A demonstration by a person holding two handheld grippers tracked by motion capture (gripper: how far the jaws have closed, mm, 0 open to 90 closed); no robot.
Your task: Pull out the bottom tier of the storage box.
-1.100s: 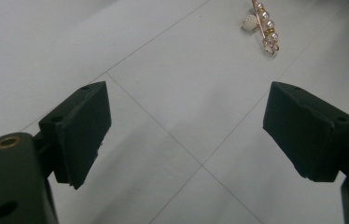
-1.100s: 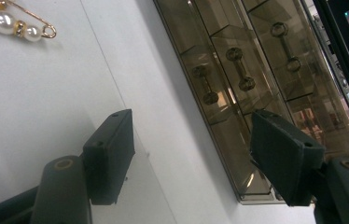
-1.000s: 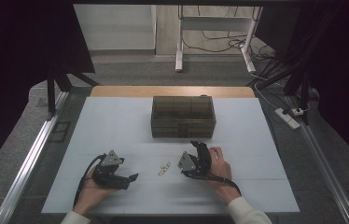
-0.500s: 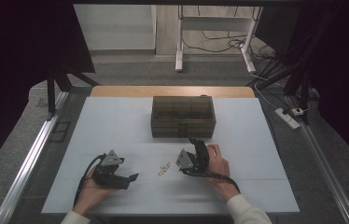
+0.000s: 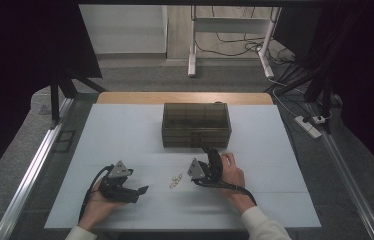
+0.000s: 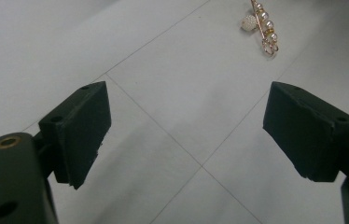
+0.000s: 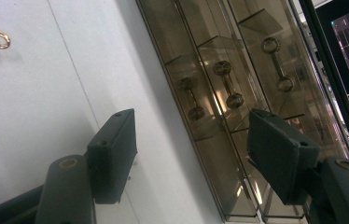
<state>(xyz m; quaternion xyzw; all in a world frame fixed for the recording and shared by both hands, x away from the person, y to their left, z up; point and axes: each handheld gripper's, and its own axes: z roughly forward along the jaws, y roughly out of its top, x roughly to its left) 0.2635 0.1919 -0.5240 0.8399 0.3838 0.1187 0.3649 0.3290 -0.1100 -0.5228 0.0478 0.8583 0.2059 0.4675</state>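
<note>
White worktop [image 5: 125, 130] held a pearl pin [image 5: 176, 180], at 1 o'clock from the left gripper [image 5: 142, 190], nearer the right gripper [image 5: 206, 150]; both jaws spread, empty

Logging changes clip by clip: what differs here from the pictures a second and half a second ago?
Nothing visibly changed. The right claw stays open and empty, facing the drawer box; the left claw stays open on the table; the pearl brooch lies between them, untouched.

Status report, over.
Left gripper open, empty. Right gripper open, facing drawer box. Pearl pin lies untouched between them. Nothing in the way.
</note>
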